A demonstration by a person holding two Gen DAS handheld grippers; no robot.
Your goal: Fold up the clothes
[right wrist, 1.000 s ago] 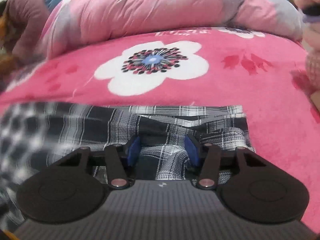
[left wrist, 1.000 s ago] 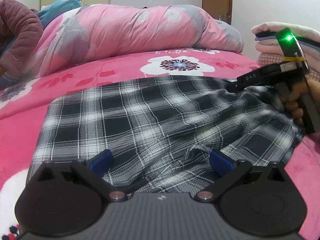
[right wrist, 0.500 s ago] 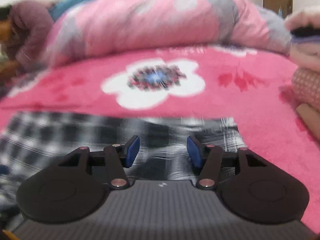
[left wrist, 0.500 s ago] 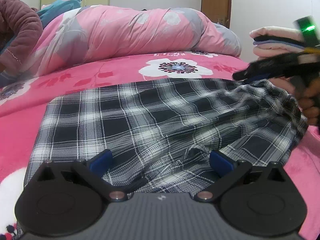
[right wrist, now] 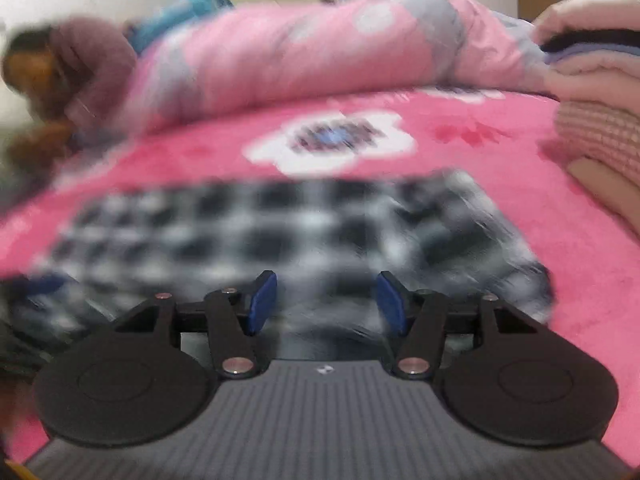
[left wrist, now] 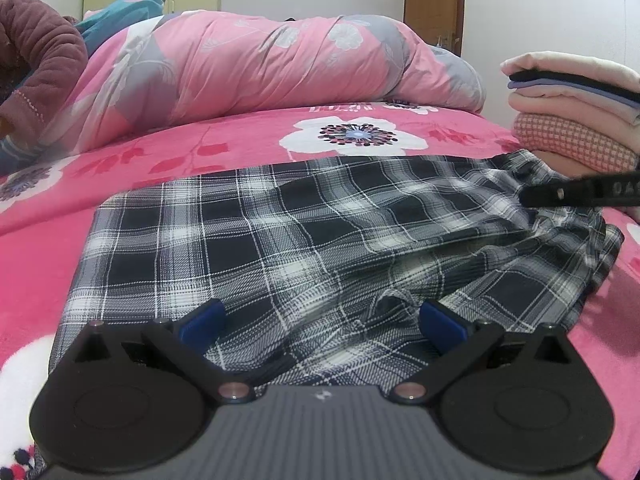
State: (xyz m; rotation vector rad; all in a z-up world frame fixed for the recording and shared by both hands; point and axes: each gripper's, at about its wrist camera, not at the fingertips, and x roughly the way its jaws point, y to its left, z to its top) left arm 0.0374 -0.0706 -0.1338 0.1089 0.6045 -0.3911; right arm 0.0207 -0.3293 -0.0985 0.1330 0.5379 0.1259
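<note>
So far, on the bed's pink floral fleece blanket (left wrist: 248, 132), the black-and-white plaid cloth garment (left wrist: 280, 248) lies folded once, right edge rumpled; further folds and stacking on the pile of folded pastel clothes (left wrist: 576, 112) appear to remain. Left claw (left wrist: 322, 322) gapes over its near hem. Right claw (right wrist: 326, 300), jaws just widening, holds nothing.

One black-and-white plaid garment (left wrist: 304, 248) lies on one pink floral bedspread (left wrist: 248, 136), beside one stack of folded clothes (left wrist: 576, 112), one rolled pink quilt (left wrist: 280, 68) and two grippers, left gripper (left wrist: 322, 320) and right gripper (right wrist: 326, 300).
</note>
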